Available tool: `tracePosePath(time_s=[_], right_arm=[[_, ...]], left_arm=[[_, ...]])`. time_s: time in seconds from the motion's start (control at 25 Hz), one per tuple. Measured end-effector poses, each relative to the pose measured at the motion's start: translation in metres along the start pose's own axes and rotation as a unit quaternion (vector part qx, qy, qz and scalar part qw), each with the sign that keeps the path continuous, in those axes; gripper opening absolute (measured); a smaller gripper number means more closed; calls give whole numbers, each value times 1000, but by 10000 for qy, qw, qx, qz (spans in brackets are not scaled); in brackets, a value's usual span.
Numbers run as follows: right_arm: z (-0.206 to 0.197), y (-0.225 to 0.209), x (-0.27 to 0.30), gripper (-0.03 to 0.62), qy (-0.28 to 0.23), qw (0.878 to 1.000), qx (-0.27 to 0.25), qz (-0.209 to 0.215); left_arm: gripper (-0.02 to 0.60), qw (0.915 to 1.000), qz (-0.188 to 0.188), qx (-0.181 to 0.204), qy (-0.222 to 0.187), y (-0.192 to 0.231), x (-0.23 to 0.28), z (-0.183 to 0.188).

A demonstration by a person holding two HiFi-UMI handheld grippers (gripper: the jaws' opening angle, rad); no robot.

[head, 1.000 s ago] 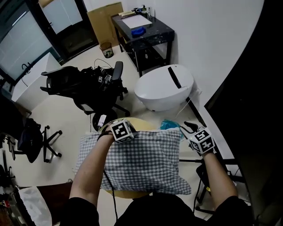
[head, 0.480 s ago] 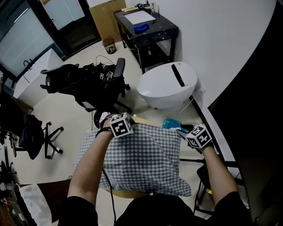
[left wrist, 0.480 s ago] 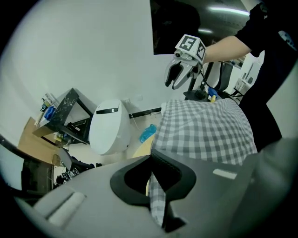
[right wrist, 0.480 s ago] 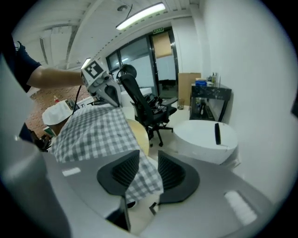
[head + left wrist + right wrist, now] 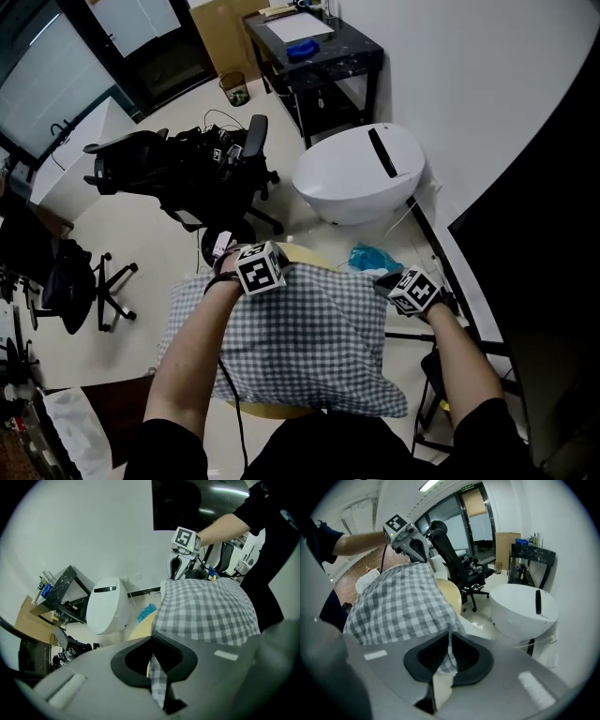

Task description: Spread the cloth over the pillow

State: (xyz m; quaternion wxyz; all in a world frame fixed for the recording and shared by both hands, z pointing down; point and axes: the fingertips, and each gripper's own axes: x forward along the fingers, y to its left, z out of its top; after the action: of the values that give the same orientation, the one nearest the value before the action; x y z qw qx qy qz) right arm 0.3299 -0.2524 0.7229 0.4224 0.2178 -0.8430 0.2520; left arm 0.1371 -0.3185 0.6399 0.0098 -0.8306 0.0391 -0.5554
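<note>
Now pinching the cloth's two far corners

Left claw (image 5: 157, 667) is clamping fully shut on the checked cloth (image 5: 300, 347). Right claw (image 5: 447, 660) has just been closing, and its pads are nipping the cloth's edge. The cloth is already lying over the hidden pillow on the round surface (image 5: 272, 411). Next is probably an even outward tug to smooth it

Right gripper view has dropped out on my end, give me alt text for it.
The right gripper, whose jaws have just been closing, pinches a corner of the checked cloth. The cloth stretches away to the left gripper, which holds its far corner at upper left. Behind stand a black office chair and a white rounded pod.
</note>
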Motion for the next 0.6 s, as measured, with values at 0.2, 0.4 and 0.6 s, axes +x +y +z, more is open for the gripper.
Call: tracePosePath(time_s=[0.2, 0.4, 0.6], right_arm=[[4, -6, -8, 11, -10, 9990, -310, -335], [23, -30, -33, 9, -329, 9956, -259, -834], [39, -47, -41, 9, -488, 9917, -301, -1152]], left_arm=[[0, 10000, 36, -11, -27, -2, -3, 0], [0, 9998, 180, 39, -104, 3, -10, 6], [0, 9992, 393, 26, -95, 12, -12, 9]])
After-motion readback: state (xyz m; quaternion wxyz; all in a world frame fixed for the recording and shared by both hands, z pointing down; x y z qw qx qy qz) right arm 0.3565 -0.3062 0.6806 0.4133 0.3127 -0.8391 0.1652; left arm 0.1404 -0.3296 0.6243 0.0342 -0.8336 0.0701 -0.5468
